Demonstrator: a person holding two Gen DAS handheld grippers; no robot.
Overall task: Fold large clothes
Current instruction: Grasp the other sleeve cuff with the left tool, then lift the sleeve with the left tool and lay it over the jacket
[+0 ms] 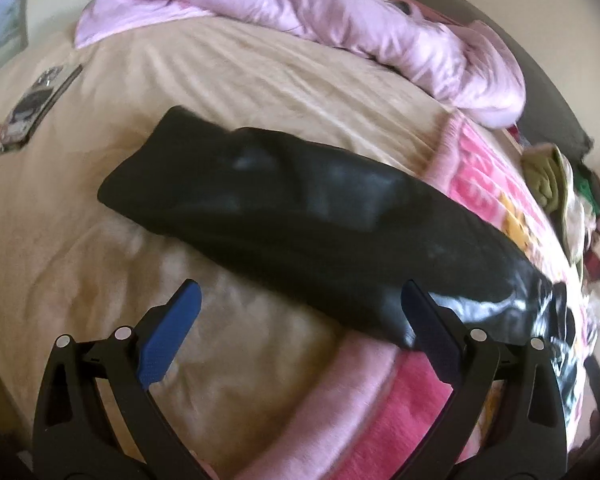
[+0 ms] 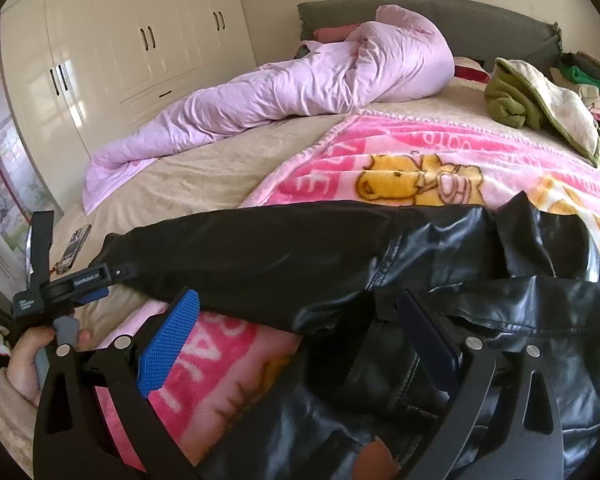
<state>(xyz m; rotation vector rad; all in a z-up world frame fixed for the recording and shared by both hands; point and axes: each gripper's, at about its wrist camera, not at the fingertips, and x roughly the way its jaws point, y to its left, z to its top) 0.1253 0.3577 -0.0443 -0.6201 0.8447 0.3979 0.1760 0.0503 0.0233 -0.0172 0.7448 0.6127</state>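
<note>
Black leather jacket (image 2: 380, 264) is spread across the frame's middle, its sleeve (image 1: 236, 184) stretched toward the left, presumably for folding. Both the left gripper (image 1: 300, 328) and right gripper (image 2: 300, 332) are held apart, clamping nothing. A beige bed (image 1: 100, 260), pink blanket (image 2: 420, 152) and wardrobe (image 2: 120, 40) are seen beyond.

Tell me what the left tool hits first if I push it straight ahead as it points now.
Most likely the black leather jacket: its sleeve lies across the line just beyond the open left tool, on the beige bedspread. Depth is unclear; aimed low, it may meet the bedspread before the sleeve.
</note>
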